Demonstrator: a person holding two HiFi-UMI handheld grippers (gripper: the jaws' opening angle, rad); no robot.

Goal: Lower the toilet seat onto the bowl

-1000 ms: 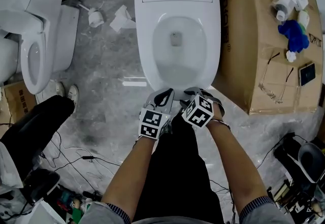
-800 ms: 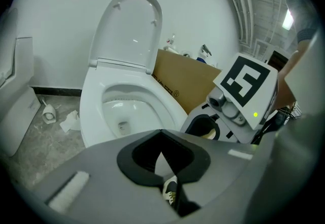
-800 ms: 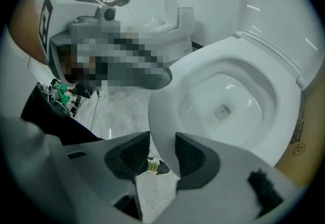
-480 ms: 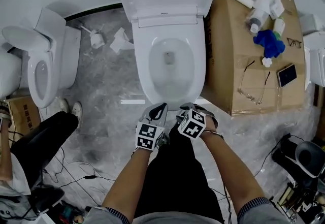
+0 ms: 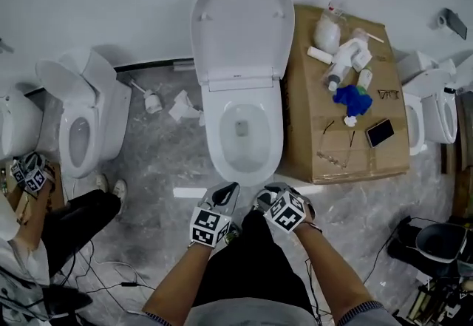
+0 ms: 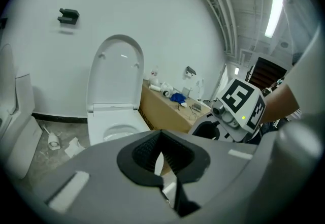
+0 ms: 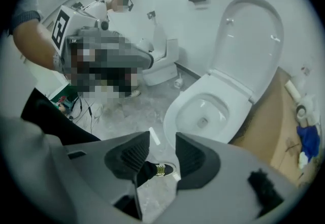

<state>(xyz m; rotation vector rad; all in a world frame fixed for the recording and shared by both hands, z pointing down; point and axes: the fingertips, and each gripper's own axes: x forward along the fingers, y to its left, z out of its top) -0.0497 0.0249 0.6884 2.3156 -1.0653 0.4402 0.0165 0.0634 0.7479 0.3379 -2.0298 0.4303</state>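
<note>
Head view had lifted, bringing the whole white oval toilet seat (image 5: 240, 25) into sight, upright against the wall above the white ceramic bowl (image 5: 244, 162). Before the bowl, the left gripper (image 5: 225, 195) was nearly closed on nothing; the right gripper (image 5: 272, 195) stood apart, empty.

left gripper (image 6: 161, 153): jaws together, empty | toilet seat (image 6: 116, 73): upright

Whole upright seat (image 5: 240, 29) (cropped before) now shows.
</note>
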